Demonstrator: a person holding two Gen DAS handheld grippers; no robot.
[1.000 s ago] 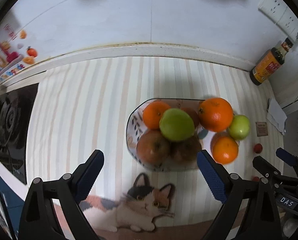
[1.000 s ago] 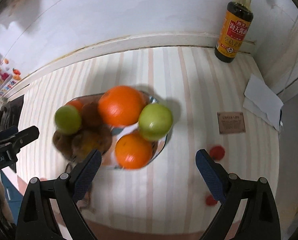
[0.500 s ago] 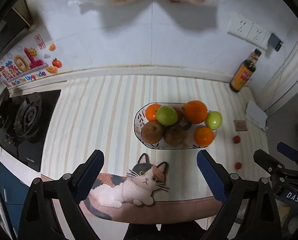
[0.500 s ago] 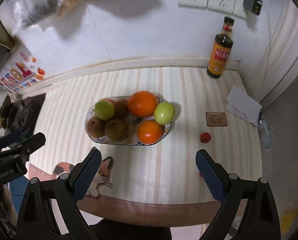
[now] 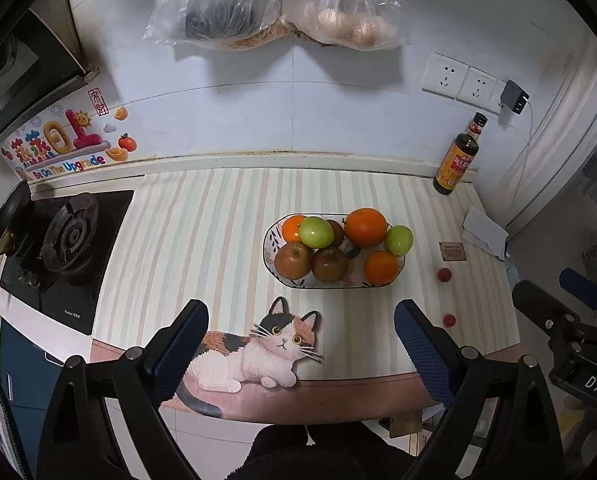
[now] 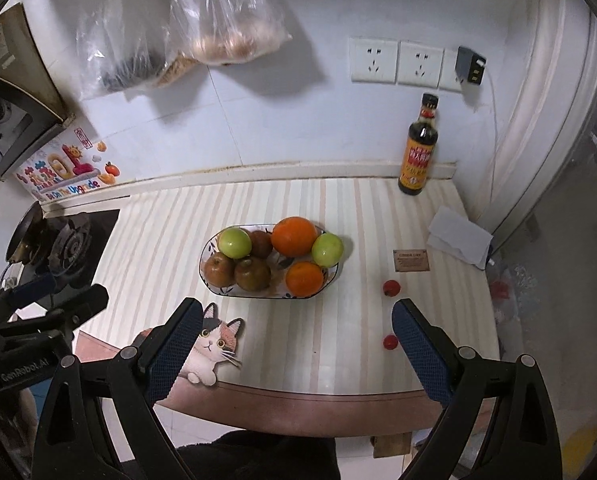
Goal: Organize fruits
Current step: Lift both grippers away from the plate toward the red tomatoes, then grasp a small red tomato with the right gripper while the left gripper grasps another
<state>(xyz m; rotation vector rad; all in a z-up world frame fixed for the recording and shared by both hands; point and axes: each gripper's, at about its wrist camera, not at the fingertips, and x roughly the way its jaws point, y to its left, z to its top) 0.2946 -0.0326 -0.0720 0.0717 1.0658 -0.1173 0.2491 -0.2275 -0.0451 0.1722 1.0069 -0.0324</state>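
Both the left gripper [image 5: 300, 354] and right gripper [image 6: 294, 350] hang spread wide, holding nothing. Fruit's piled in the bowl [image 6: 214, 286] mid-desk; two small red fruits [image 6: 391, 288] sit right of it. Probably light, roll-prone, so pinch across the middle.

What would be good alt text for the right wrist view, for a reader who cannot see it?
An oval fruit bowl filled with oranges, green apples and brown fruits sits on a striped countertop, seen between the fingers of the open, empty right gripper. Two small red fruits lie loose to its right.
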